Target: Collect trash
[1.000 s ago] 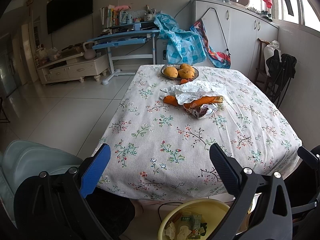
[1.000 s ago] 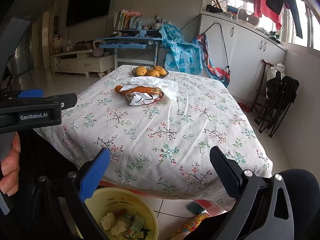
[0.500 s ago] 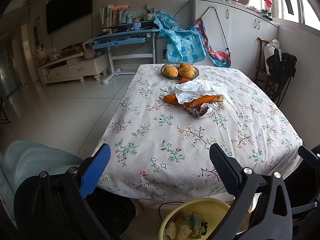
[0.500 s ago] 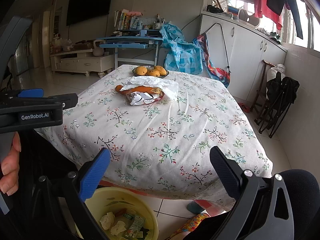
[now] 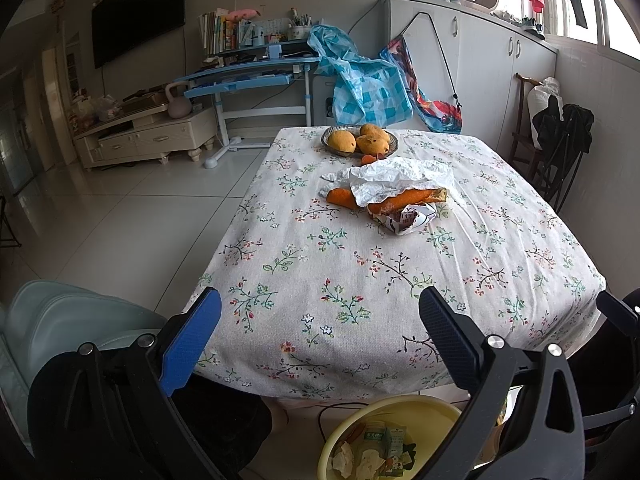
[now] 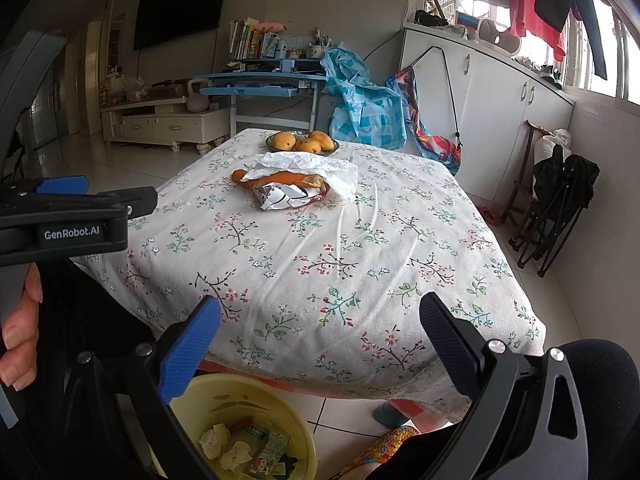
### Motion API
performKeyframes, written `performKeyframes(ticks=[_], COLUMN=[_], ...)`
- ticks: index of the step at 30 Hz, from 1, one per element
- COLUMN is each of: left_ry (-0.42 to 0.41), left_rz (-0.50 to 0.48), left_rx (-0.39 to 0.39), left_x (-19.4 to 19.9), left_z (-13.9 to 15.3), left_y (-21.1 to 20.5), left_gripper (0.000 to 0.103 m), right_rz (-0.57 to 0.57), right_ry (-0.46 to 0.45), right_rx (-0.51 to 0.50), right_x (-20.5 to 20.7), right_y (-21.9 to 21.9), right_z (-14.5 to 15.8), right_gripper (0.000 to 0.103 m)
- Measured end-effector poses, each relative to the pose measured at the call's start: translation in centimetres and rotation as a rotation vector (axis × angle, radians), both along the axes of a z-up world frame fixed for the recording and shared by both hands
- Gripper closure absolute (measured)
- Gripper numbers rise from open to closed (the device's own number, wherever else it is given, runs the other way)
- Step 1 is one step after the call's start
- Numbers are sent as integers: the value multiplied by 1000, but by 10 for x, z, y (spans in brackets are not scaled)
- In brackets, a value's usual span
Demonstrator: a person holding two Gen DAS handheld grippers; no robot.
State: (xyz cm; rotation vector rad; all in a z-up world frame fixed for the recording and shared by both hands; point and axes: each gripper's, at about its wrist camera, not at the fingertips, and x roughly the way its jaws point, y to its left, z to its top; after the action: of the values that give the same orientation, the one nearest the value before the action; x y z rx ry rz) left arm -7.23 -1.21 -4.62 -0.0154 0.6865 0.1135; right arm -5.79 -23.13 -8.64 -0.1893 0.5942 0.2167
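Both grippers, left (image 5: 316, 340) and right (image 6: 318, 344), hang wide open and hold nothing, near the table (image 5: 360, 280) edge. Between them on the floor sits a yellow bin (image 6: 224, 400) with some trash inside. More trash (image 5: 396, 196), maybe peels and paper, lies far off beside the fruit bowl (image 5: 360, 140).

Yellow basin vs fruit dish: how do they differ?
The yellow basin sits on the floor below the table edge, holding tissues and cartons; the fruit dish sits on the table's far end, holding mangoes. The basin looks plastic, the dish dark. Both are round and open-topped.
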Motion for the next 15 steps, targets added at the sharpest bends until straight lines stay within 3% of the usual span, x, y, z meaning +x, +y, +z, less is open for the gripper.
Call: performKeyframes(ticks=[15], left_ry=[3], left_rz=[0], left_rx=[2], left_x=[-2], left_z=[-2], left_y=[1], left_gripper=[7], right_rz=[1], right_ry=[0], right_rx=[-1], right_x=[0], right_y=[2], right_z=[0], right_gripper=[8])
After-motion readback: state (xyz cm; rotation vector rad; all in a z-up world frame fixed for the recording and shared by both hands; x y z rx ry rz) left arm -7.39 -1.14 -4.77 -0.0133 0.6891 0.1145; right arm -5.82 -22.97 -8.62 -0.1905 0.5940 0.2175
